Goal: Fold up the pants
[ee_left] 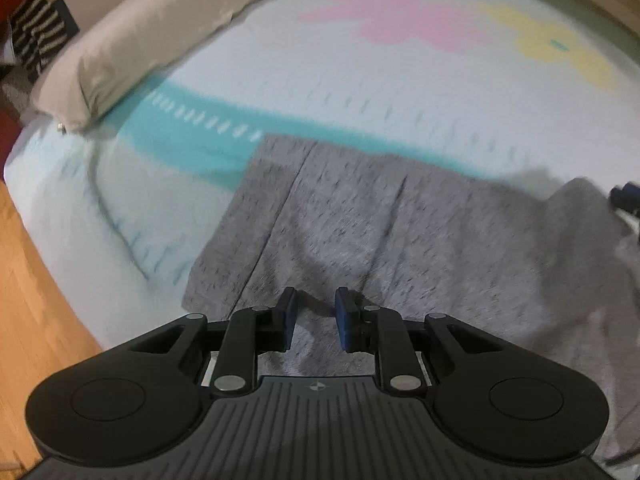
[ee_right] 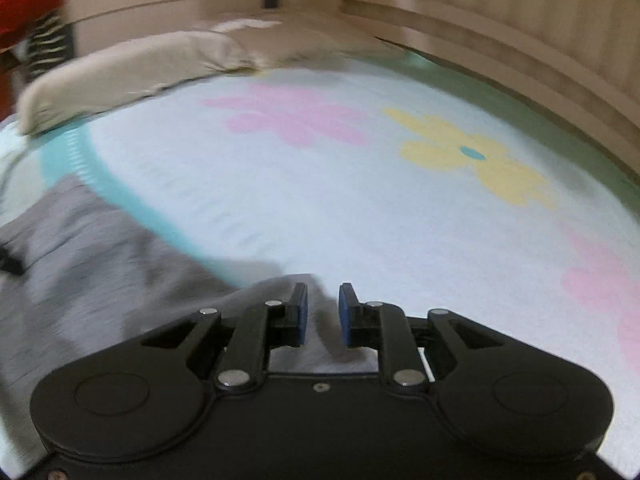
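Grey heathered pants (ee_left: pixel 360 232) lie spread on a bed with a pale blue flowered blanket (ee_left: pixel 360 72). My left gripper (ee_left: pixel 316 312) is open, its blue pads apart, just above the near part of the pants with nothing between them. In the right wrist view the pants (ee_right: pixel 88 256) lie at the left and reach under my right gripper (ee_right: pixel 323 312). It is open over the fabric's right edge, with grey cloth visible between and below the fingers. The other gripper shows at the right edge of the left wrist view (ee_left: pixel 626 196).
A beige pillow (ee_left: pixel 152 36) lies along the far left of the bed, also in the right wrist view (ee_right: pixel 132 68). Wooden floor (ee_left: pixel 36 300) runs beside the bed at the left. A wooden wall (ee_right: pixel 500 20) stands behind the bed.
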### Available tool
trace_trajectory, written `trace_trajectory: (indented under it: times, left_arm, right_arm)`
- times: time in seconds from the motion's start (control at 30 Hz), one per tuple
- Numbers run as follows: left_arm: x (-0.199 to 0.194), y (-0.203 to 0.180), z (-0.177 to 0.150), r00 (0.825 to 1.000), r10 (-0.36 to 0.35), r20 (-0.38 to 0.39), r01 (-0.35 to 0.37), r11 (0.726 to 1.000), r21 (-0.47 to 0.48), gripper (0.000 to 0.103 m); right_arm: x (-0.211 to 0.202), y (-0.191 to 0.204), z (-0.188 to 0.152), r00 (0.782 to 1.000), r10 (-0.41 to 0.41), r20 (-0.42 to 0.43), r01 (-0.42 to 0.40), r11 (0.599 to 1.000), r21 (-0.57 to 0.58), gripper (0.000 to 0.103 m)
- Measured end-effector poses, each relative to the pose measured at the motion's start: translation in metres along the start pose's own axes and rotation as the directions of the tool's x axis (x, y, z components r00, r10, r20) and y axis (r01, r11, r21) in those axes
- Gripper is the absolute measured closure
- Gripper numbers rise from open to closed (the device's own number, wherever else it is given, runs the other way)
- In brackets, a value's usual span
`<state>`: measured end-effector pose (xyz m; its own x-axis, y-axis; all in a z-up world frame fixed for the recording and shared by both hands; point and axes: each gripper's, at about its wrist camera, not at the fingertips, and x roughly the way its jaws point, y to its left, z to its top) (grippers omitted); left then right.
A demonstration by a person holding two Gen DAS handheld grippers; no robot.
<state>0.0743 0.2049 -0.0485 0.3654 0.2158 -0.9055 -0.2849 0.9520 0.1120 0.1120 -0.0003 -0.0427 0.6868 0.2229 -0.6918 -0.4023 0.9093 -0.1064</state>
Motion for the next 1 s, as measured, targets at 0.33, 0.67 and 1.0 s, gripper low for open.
trace_trajectory:
  times: [0.33,0.67,1.0]
  left_arm:
    - [-0.001,-0.001,-0.004,0.999,0.037,-0.001,-0.037,0.999,0.005,0.082]
    - [0.002,0.006,-0.004,0.999,0.036,-0.005,-0.036,0.999,-0.021,0.082]
    - [-0.015,0.005,-0.007,1.0,-0.005,-0.008,0.004,0.999,-0.047,0.083]
  right_arm:
    - [0.016,-0.015,-0.009,0.994,0.107,-0.022,-0.105,0.989,0.106,0.075]
    - [0.025,-0.008,-0.011,0.993,0.097,-0.072,-0.092,0.993,0.071,0.097]
    - [-0.018,-0.036,0.0,0.996,0.091,-0.004,-0.088,0.976,0.2,0.065]
